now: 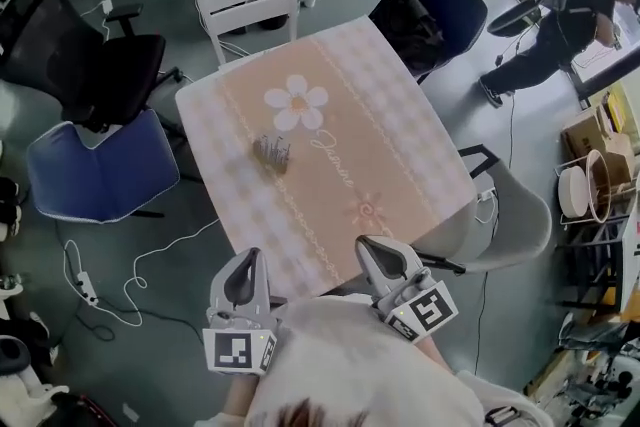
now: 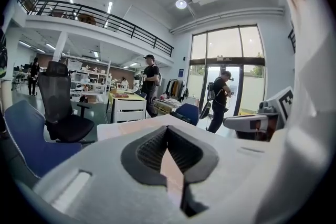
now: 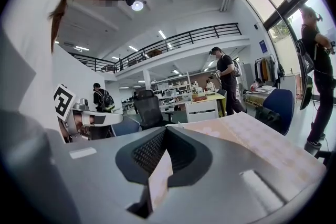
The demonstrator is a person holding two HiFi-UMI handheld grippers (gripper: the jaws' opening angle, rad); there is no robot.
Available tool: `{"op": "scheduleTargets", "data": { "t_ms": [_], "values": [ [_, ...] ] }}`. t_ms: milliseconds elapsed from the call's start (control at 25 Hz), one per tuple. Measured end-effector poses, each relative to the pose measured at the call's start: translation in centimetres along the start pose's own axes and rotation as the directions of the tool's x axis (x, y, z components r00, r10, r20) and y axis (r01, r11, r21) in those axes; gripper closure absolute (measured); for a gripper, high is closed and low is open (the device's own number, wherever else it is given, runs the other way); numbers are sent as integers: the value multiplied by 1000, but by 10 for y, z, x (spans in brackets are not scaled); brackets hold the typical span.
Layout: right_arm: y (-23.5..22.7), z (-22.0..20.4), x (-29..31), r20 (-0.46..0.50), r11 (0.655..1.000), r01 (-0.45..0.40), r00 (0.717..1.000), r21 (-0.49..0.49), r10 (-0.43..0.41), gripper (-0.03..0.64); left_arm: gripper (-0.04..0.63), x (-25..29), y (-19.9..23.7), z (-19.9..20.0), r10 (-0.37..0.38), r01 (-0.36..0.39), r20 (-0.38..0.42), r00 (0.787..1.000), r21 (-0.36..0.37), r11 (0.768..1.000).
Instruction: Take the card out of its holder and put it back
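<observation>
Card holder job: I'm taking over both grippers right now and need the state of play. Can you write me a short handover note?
Left gripper: shut, empty, over the table's near edge.
Right gripper: shut, empty, beside it at the same edge.
Card holder: mid-table on the pink checked cloth, just nearer than the white flower print and apart from both grippers. It is too small to tell whether the card sits in it.
Done: nothing that shows; neither gripper touches the holder.
Left: reach the holder, pull the card out, slide it back in.
</observation>
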State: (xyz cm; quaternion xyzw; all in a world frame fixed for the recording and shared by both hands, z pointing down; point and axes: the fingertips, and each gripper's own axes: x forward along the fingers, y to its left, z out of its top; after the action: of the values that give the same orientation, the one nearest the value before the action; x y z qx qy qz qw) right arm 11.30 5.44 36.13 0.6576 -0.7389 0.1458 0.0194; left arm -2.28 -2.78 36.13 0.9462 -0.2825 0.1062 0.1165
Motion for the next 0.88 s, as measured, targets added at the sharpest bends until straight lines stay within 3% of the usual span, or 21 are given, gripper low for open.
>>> {"op": "scheduleTargets", "data": {
  "t_ms": [400,560,880],
  "values": [
    [-7,7,18,-14,994,-112,994,1,112,618,595,-5,-4,7,103,-103,10,995,-20,994],
    [-2,10,25,-11,990,-141,990,-3,141,618,595,-8,1,19,141,-138,52,989,-67,988],
    [14,13,31,-15,984,-176,984,-12,176,620,595,-21,11,22,171,-166,69,983,-74,983]
  ]
}}
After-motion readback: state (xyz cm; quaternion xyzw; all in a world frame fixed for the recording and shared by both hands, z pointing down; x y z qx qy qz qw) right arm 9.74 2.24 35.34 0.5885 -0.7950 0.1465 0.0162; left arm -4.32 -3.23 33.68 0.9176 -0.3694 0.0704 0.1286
